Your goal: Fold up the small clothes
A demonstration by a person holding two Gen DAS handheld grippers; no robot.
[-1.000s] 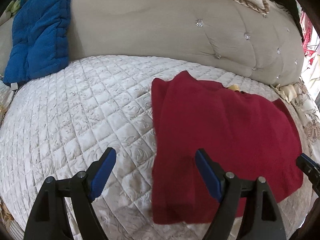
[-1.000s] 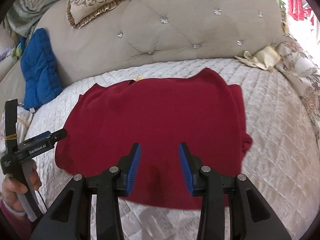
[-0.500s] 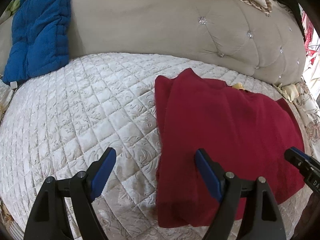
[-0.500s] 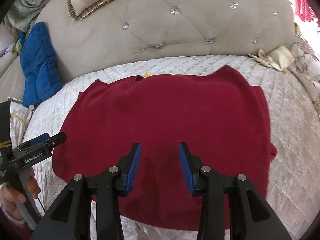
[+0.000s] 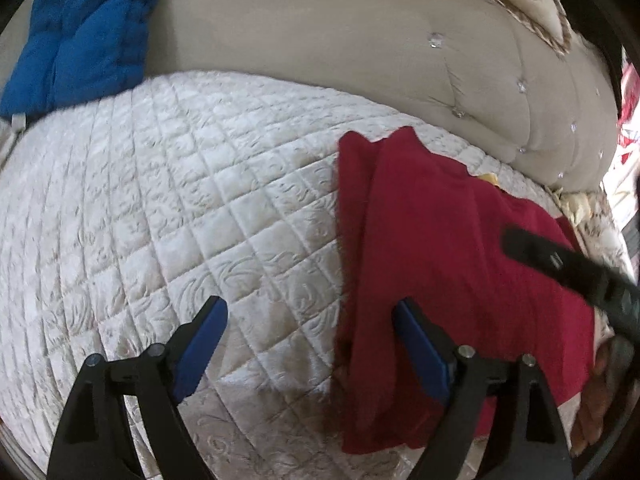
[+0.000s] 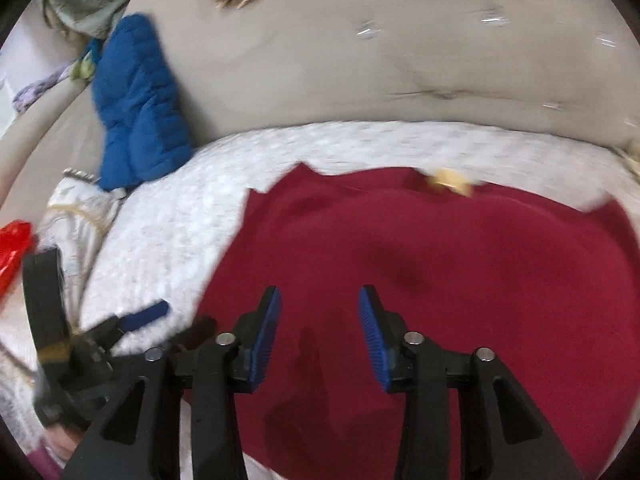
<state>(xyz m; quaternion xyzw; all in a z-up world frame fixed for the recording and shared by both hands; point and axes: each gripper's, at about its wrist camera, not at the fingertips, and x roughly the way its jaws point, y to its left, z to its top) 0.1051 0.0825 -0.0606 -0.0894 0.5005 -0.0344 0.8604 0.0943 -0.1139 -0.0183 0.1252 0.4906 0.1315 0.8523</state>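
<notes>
A dark red garment (image 5: 448,248) lies flat on the white quilted bed cover (image 5: 168,200), its sleeves folded in; it also fills the right wrist view (image 6: 440,248). My left gripper (image 5: 308,332) is open and empty, low over the garment's left edge near the hem. My right gripper (image 6: 318,320) is open and empty, close above the garment's lower middle. The right gripper shows as a blurred black bar in the left wrist view (image 5: 568,268). The left gripper shows at the lower left of the right wrist view (image 6: 132,324).
A beige tufted headboard (image 5: 320,32) rises behind the bed. A blue padded garment (image 5: 80,28) leans on it at the left, also in the right wrist view (image 6: 136,108). A patterned pillow (image 5: 532,0) sits on top. A red plastic item (image 6: 12,248) is at the far left.
Both grippers have moved forward and lower toward the garment, and the views are blurred. The right gripper has shifted left, nearer the left gripper. Both jaws stay open.
</notes>
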